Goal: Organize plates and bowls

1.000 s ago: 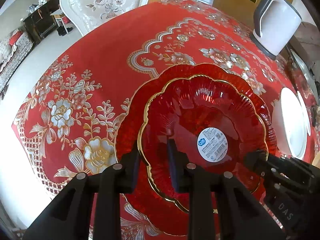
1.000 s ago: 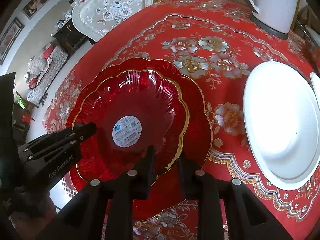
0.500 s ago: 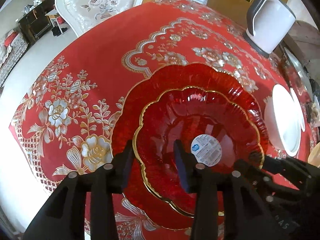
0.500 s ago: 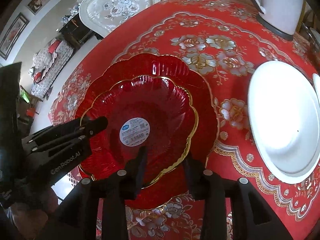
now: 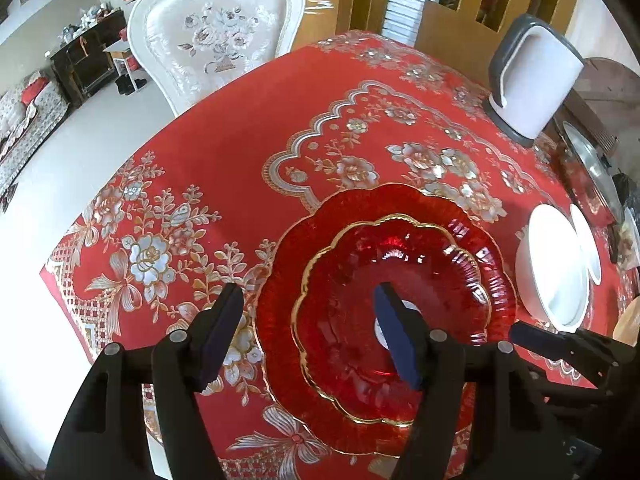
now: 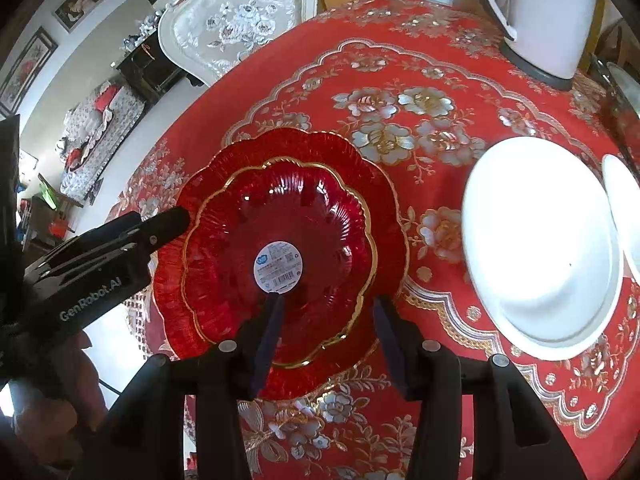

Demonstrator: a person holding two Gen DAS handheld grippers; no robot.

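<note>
A small red glass bowl [image 5: 420,264] with a gold scalloped rim and a round white sticker [image 6: 279,266] sits nested in a larger red scalloped plate [image 5: 276,304]. My left gripper [image 5: 308,322] is open, its fingers straddling the near left rims of both with nothing held. My right gripper [image 6: 328,316] is also open over the bowl's [image 6: 304,216] near right rim, above the plate [image 6: 372,168]. A white bowl [image 6: 540,240] stands to the right on the red tablecloth, with a second white dish [image 6: 624,208] behind it.
A white and grey kettle [image 5: 532,76] stands at the table's far right. A white upholstered chair [image 5: 216,36] is pushed up to the far edge. The table's left edge [image 5: 80,304] drops to a pale floor. Bare floral cloth [image 5: 240,128] stretches beyond the red plate.
Both grippers were closed on the red bowl's rim; they have opened wide and drawn back. The bowl now rests in the larger red plate.
</note>
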